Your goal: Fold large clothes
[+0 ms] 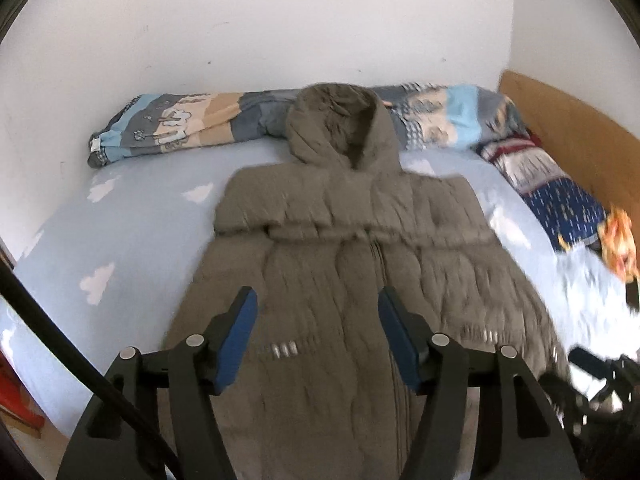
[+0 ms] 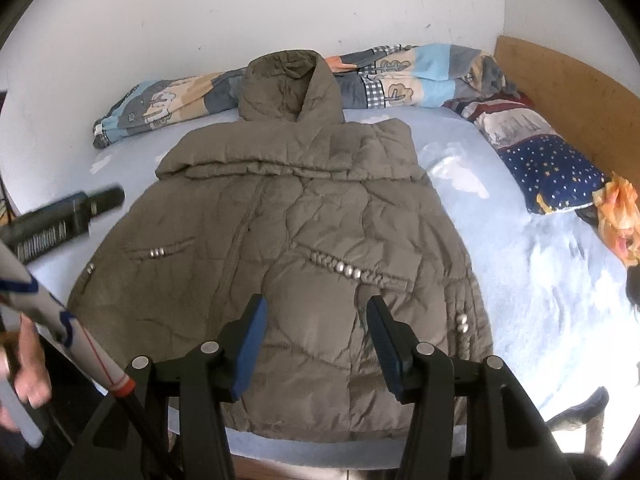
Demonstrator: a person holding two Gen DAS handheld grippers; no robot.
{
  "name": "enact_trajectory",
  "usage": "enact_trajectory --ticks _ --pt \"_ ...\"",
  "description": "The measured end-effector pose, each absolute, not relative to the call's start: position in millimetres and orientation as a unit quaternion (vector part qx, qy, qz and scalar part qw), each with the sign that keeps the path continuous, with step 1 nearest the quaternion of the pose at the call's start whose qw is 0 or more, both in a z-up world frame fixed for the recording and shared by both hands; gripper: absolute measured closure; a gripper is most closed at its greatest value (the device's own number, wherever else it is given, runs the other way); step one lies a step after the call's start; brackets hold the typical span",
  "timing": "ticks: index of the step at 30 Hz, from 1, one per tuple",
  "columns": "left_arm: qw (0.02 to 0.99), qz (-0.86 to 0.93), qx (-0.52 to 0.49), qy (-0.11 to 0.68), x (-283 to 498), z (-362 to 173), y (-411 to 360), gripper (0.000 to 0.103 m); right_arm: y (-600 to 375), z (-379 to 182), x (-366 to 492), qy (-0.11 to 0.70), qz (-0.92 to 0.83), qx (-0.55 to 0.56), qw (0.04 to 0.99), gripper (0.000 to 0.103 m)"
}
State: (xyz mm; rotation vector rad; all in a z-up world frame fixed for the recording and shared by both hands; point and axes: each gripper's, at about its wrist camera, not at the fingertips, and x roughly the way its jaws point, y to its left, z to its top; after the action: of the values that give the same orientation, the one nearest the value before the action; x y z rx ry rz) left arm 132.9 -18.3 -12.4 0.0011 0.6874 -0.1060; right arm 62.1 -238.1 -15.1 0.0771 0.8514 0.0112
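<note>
We hovered both empty, parted claws, left gripper (image 1: pixel 316 304) and right gripper (image 2: pixel 318 312), above the olive quilted hooded coat (image 2: pixel 288 220); soft, bulky, probably best gripped at its hem.

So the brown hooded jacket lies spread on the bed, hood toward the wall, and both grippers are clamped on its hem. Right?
Not quite: neither gripper holds anything. The jacket does lie spread on the bed, hood toward the wall, but the right wrist view shows the right gripper open above it, and the left wrist view shows the left gripper open too.
</note>
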Motion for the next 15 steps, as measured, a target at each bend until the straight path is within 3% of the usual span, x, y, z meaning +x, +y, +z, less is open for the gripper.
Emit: enact_trajectory --ticks 10,15 --pt "0.945 -0.056 -0.093 0.307 253.4 64.3 12.6 0.034 -241.9 71.4 126.7 0.399 0.047 0.042 0.915 0.043" --pt "0.946 -0.052 -0.116 0.297 286.7 24.9 33.3 0.033 -242.2 122.8 183.5 0.388 0.053 0.029 0.920 0.042"
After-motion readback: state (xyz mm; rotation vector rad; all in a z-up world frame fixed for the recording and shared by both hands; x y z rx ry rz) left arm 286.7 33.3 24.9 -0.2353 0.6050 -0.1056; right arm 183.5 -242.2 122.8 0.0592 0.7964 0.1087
